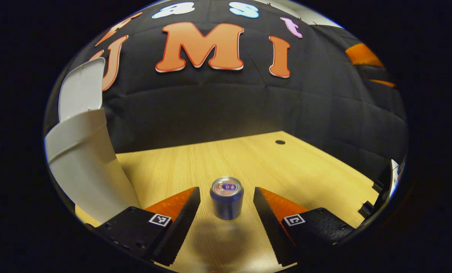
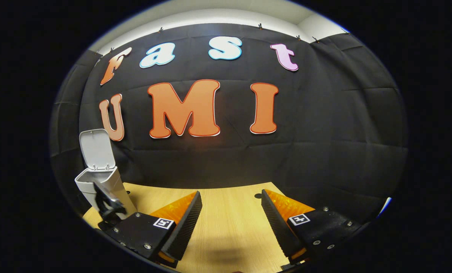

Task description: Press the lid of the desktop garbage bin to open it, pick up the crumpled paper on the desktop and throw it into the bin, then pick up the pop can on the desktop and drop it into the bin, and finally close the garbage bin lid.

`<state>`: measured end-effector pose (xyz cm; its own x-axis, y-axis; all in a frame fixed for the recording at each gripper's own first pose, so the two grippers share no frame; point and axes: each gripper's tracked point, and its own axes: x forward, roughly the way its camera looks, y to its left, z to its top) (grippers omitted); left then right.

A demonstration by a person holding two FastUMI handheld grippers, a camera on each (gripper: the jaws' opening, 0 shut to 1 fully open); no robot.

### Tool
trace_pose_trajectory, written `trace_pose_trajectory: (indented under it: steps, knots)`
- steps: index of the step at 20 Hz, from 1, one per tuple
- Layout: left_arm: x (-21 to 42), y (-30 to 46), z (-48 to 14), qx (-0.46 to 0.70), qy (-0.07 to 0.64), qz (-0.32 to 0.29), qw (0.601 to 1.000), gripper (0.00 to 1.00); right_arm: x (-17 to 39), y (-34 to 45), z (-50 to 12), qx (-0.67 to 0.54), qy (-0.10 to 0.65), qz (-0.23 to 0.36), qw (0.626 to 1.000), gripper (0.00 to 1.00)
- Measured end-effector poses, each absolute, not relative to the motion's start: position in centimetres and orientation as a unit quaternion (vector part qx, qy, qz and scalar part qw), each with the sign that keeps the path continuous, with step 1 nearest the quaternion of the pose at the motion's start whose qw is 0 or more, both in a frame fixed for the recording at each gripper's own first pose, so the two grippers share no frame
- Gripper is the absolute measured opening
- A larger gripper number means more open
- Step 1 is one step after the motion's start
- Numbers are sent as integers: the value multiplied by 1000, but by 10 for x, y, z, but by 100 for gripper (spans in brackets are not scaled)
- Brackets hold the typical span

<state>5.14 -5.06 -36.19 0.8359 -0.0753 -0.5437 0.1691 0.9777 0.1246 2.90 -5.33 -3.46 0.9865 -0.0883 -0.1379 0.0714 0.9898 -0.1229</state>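
Note:
A blue pop can (image 1: 226,199) stands upright on the wooden table (image 1: 305,167), just between the tips of my left gripper (image 1: 226,189). That gripper is open, with a gap on each side of the can. The white garbage bin (image 1: 85,163) rises close at the left with its lid (image 1: 82,89) swung up. In the right gripper view the bin (image 2: 110,180) stands at the far left, lid (image 2: 96,148) upright, and part of the left gripper (image 2: 106,203) crosses its front. My right gripper (image 2: 231,192) hangs open over bare table (image 2: 229,227), holding nothing.
A small dark hole (image 1: 280,142) marks the table near its back edge, seen too in the right gripper view as a hole (image 2: 258,196). Dark hardware (image 1: 377,189) pokes in at the right rim of the left gripper view. The black cloth wall closes the back.

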Motion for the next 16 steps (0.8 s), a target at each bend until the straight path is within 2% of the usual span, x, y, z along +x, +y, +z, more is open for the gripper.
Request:
trace_pose_trajectory:
  steps: [13, 16]
  knots:
    - [93, -52, -446, 120, 332, -60, 934, 92, 14, -59, -28, -66, 76, -52, 994, 94]
    - [97, -53, -444, 128, 338, -60, 931, 85, 13, -57, -30, -66, 78, -50, 993, 94]
